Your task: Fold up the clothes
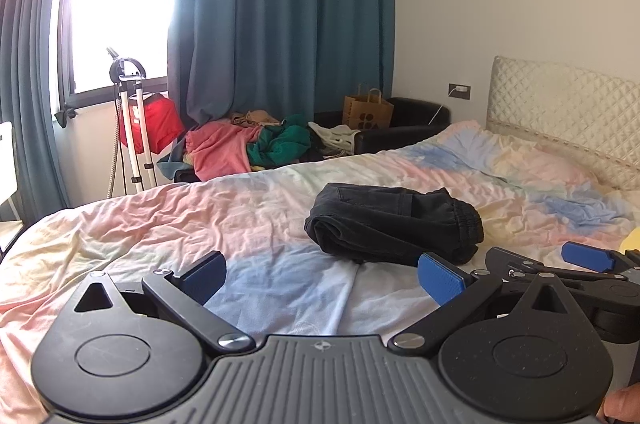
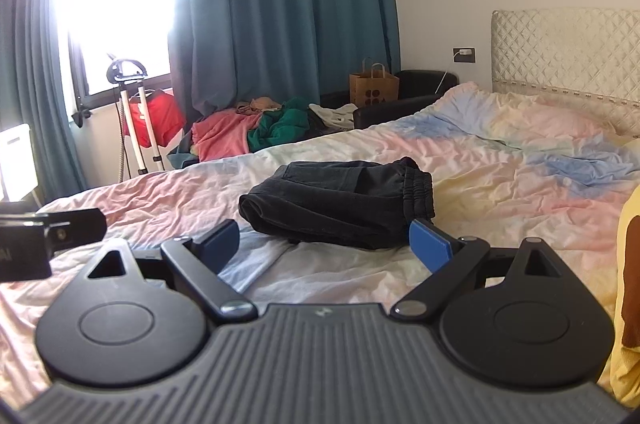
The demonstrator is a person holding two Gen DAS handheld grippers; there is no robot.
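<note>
I am working over a bed [image 1: 280, 208] in a bedroom, its rumpled pastel sheet spread under a teal curtain [image 1: 288, 12] and a bright window [image 1: 120, 4]. The black trousers [image 2: 340, 208] lie on the sheet ahead of me, already doubled into a thick bundle, the elastic waistband turned toward the headboard [image 2: 560, 52] and the rolled fold toward the window side. My right gripper [image 2: 328, 248] hangs just short of the bundle with its blue pads spread wide and nothing between them; the bundle's near edge sits roughly in line with the gap. My left gripper [image 1: 324, 276] is likewise spread wide and empty, a little to the left of the trousers and short of them, with my other tool showing just beside its right finger. I judge this garment folded, or nearly so, and the next piece would likely come from the heap of clothes [image 1: 256, 144] on the dark seat beyond the bed. The risks I see: the bundle is plump and loosely layered, so nudging it with an open finger could roll the top layer off and undo the fold; the sheet is creased and soft, so a low pinch may catch bedding with the cloth; and my two tools are close enough together that they might knock each other.
</note>
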